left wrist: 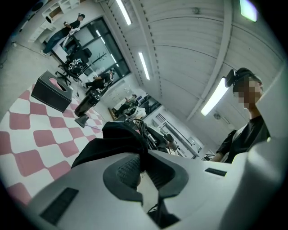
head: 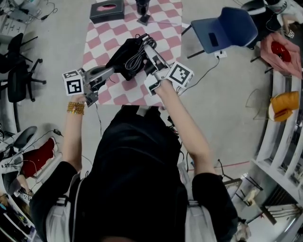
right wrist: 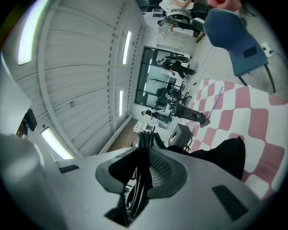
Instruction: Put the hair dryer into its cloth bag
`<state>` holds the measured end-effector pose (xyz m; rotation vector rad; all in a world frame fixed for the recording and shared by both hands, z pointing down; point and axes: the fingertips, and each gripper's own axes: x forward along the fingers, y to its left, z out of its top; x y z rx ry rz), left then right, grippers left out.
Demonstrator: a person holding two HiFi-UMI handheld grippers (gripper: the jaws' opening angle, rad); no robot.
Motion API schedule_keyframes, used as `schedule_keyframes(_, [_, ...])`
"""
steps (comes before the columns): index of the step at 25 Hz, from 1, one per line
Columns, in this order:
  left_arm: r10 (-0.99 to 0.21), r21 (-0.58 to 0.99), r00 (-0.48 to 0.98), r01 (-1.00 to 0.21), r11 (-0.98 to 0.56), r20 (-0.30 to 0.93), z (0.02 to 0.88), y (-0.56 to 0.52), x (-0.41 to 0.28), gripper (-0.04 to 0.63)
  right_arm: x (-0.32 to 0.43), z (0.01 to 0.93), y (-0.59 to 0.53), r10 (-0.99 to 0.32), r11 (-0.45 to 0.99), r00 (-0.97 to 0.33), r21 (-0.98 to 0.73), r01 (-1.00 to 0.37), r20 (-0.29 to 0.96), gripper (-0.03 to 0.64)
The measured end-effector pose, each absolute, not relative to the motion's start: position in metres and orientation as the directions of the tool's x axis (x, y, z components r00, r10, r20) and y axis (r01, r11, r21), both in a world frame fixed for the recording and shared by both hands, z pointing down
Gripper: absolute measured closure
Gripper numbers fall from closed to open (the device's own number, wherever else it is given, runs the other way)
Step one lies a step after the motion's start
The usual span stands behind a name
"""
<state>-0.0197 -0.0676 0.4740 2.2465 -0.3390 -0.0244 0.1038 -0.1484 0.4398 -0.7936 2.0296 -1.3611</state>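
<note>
A black cloth bag (head: 124,59) hangs above the pink-and-white checked table (head: 163,23). My left gripper (head: 117,71) is shut on the bag's edge, and in the left gripper view black cloth (left wrist: 112,139) is pinched between the pads of this left gripper (left wrist: 140,173). My right gripper (head: 149,53) reaches in from the right and is shut on the hair dryer's coiled black cord (head: 138,53). In the right gripper view the cord (right wrist: 144,137) runs between the pads of the right gripper (right wrist: 145,168), with the bag (right wrist: 225,157) beside it. The dryer's body is hidden.
A black tissue box (head: 107,10) and a small black object on a stand (head: 143,12) are at the table's far end. A blue chair (head: 227,28) stands to the right. Office chairs (head: 19,71) and cables are on the floor at left.
</note>
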Motion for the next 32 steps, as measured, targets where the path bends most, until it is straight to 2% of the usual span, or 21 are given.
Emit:
schedule_keyframes(5, [-0.25, 0.759, 0.966, -0.206, -0.617, 0.06, 0.471, -0.063, -0.013, 0.568, 0.106, 0.447, -0.163, -0.825, 0.139, -0.562, -0.986, -0.089, -0.065, 0.541])
schedule_keyframes(8, [-0.241, 0.754, 0.969, -0.196, -0.627, 0.051, 0.468, -0.059, -0.012, 0.568, 0.111, 0.448, -0.169, -0.869, 0.05, -0.49, -0.998, 0.041, -0.064, 0.541])
schedule_keyframes(10, [-0.231, 0.75, 0.972, -0.188, -0.634, 0.048, 0.466, -0.056, -0.01, 0.568, 0.115, 0.445, -0.173, -0.891, 0.037, -0.448, -0.995, 0.097, -0.077, 0.545])
schedule_keyframes(12, [-0.232, 0.749, 0.972, -0.178, -0.638, 0.033, 0.462, -0.055, -0.01, 0.568, 0.118, 0.444, -0.178, -0.904, 0.048, -0.42, -0.996, 0.079, -0.077, 0.545])
schedule_keyframes(15, [-0.256, 0.758, 0.967, -0.163, -0.631, -0.006, 0.455, -0.06, -0.009, 0.568, 0.122, 0.441, -0.183, -0.909, 0.096, -0.411, -0.994, -0.042, -0.07, 0.545])
schedule_keyframes(22, [-0.324, 0.781, 0.945, -0.168, -0.601, -0.046, 0.449, -0.069, -0.01, 0.568, 0.111, 0.433, -0.168, -0.89, 0.257, -0.456, -0.843, -0.473, -0.015, 0.545])
schedule_keyframes(25, [-0.331, 0.783, 0.943, -0.171, -0.597, -0.046, 0.45, -0.07, -0.01, 0.568, 0.098, 0.437, -0.158, -0.869, 0.357, -0.494, -0.664, -0.657, 0.022, 0.545])
schedule_keyframes(28, [-0.327, 0.783, 0.944, -0.172, -0.597, -0.042, 0.451, -0.07, -0.006, 0.568, 0.078, 0.441, -0.147, -0.837, 0.47, -0.543, -0.416, -0.778, 0.07, 0.545])
schedule_keyframes(30, [-0.33, 0.783, 0.943, -0.183, -0.595, -0.031, 0.455, -0.072, -0.004, 0.568, 0.062, 0.442, -0.138, -0.807, 0.551, -0.581, -0.216, -0.806, 0.108, 0.545])
schedule_keyframes(32, [-0.335, 0.779, 0.942, -0.2, -0.594, -0.013, 0.46, -0.075, -0.004, 0.568, 0.046, 0.444, -0.129, -0.769, 0.626, -0.623, -0.023, -0.779, 0.143, 0.543])
